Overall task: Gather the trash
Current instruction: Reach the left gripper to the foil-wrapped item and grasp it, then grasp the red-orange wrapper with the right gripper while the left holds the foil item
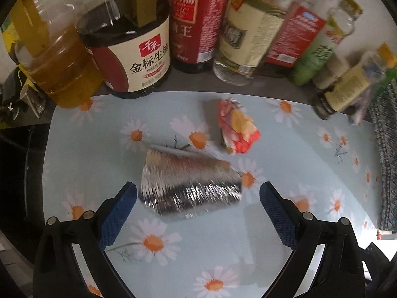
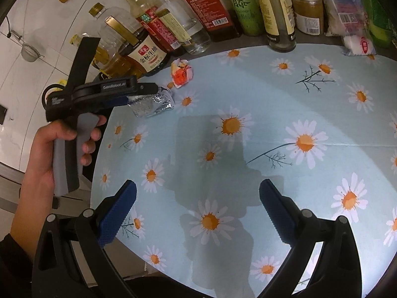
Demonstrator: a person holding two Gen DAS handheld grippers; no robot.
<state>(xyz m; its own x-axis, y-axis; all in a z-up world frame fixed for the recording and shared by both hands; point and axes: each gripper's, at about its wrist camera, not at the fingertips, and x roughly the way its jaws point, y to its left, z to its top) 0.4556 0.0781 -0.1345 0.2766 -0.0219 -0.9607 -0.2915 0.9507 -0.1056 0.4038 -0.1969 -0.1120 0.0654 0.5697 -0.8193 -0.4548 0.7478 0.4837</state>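
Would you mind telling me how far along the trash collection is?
Nothing looks collected yet. Both pieces lie on the daisy cloth: the foil wrapper and the red wrapper. The open left claw is at the foil wrapper, not closed. The right claw is open and empty.

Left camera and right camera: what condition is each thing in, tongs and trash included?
Left tongs: open, straddling the foil wrapper, not gripping.
Right tongs: open, empty.
Foil wrapper: crumpled, lying on the tablecloth.
Red-and-yellow wrapper: scrunched, untouched.
Soy sauce bottle: upright.
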